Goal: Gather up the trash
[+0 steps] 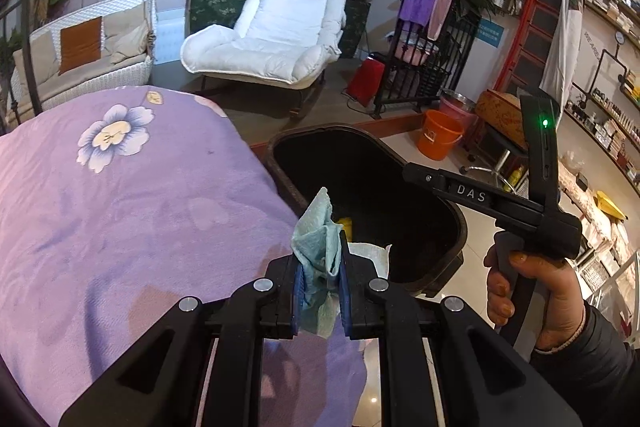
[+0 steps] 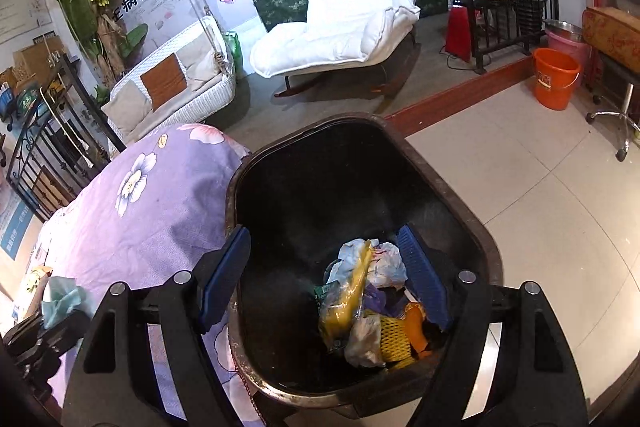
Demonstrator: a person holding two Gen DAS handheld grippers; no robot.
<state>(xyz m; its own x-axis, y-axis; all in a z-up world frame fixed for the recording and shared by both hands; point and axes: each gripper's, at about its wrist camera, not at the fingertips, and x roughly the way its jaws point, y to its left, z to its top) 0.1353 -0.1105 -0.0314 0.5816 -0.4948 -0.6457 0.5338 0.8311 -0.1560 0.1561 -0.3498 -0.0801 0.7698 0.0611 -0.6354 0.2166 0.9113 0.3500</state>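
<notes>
Two claws: left [image 1: 320, 291] pinching blue tissue [image 1: 316, 259], right [image 2: 324, 287] (wide) over bin [image 2: 460, 227].

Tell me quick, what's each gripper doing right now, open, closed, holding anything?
Left gripper: closed on a crumpled teal tissue.
Right gripper: open, empty, over the black trash bin.
</notes>
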